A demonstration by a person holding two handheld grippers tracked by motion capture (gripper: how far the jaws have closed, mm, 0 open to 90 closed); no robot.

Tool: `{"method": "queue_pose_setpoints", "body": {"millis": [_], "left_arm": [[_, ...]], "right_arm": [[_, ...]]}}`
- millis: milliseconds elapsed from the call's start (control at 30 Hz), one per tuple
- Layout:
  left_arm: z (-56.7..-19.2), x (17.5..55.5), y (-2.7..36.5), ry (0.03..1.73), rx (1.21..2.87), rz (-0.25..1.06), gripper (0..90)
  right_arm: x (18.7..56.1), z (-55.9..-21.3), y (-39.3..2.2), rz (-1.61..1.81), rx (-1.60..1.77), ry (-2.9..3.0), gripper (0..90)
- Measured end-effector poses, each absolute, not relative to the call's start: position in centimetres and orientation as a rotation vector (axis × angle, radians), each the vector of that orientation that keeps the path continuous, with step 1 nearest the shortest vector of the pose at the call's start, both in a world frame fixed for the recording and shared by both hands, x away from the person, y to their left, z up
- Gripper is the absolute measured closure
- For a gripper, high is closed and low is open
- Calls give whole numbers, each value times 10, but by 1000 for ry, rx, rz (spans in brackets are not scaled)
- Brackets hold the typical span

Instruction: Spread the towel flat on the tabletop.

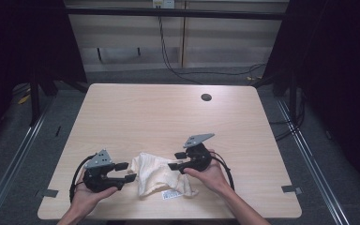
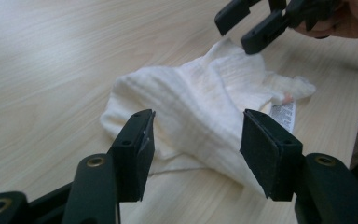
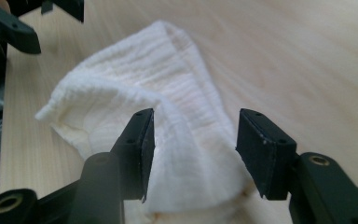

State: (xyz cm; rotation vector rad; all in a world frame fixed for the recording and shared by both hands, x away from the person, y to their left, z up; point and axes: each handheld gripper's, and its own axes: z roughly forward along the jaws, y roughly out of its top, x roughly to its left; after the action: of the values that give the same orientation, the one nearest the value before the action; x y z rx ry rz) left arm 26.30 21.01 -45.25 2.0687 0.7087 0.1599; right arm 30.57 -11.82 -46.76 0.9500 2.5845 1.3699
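A crumpled white cloth (image 1: pixel 161 174) with a small printed label (image 1: pixel 169 194) lies near the front edge of the light wooden table (image 1: pixel 168 117). My left gripper (image 1: pixel 125 172) is at the cloth's left edge, jaws apart. In the left gripper view the cloth (image 2: pixel 200 98) lies just ahead of my left gripper (image 2: pixel 196 154), whose pads do not touch it. My right gripper (image 1: pixel 176 160) hovers over the cloth's right side. In the right gripper view a raised fold of the cloth (image 3: pixel 144 79) stands between the spread jaws of my right gripper (image 3: pixel 193 149), unpinched.
A dark round cable hole (image 1: pixel 206 97) sits in the table's far right part. Grey tape marks (image 1: pixel 50 192) (image 1: pixel 291 189) lie at the front corners. Black cables run over the floor behind the table, and dark curtains close both sides.
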Motion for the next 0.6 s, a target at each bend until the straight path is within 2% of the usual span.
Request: {"method": "queue_pose_setpoints", "body": {"millis": [300,600], "left_arm": [[-450,260,158,546,2146,99,554],[-456,276,104,461,2227,23,656]], "right_arm": [[276,-455,-166,1365,998,2486,545],[250,-462,-201,1343,1079,2459,537]]}}
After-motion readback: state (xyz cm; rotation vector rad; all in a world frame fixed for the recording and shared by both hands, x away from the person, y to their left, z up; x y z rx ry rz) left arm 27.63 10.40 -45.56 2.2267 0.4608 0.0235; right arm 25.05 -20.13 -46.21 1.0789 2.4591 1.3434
